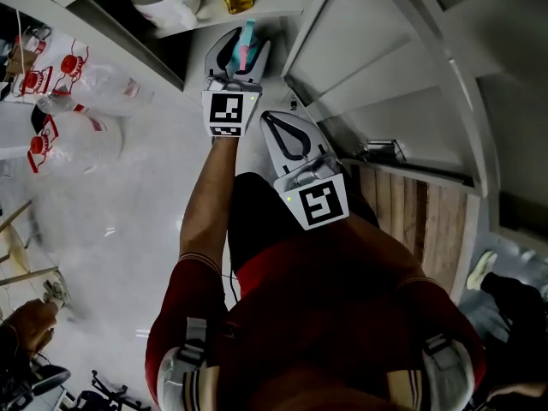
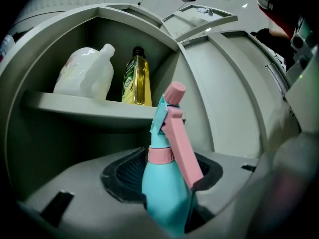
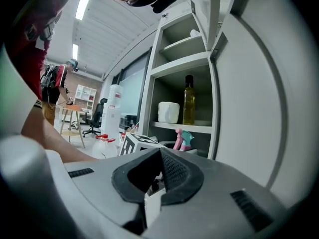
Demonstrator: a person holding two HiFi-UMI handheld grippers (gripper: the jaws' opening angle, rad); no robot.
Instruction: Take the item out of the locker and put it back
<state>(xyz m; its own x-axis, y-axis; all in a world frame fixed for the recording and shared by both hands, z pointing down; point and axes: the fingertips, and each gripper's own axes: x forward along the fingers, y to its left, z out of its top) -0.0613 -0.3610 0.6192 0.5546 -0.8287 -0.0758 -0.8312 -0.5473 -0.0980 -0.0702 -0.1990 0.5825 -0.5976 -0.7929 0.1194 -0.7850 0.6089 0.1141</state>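
Note:
A teal spray bottle (image 2: 164, 183) with a pink trigger stands upright between the jaws of my left gripper (image 2: 172, 205), which is shut on its body. In the head view the left gripper (image 1: 242, 45) holds the spray bottle (image 1: 247, 34) just in front of the open grey locker (image 1: 257, 11), below its shelf (image 2: 89, 108). On that shelf stand a white jug (image 2: 84, 73) and a yellow oil bottle (image 2: 136, 78). My right gripper (image 1: 272, 116) hangs beside and behind the left one, shut, with nothing in it. Its own view shows the spray bottle (image 3: 183, 138) ahead.
The locker's open door (image 2: 234, 98) stands at the right of the opening. Large water bottles with red caps (image 1: 77, 101) lie on the floor at left. A wooden panel (image 1: 411, 212) is at right. A person's hand (image 1: 30, 324) shows at lower left.

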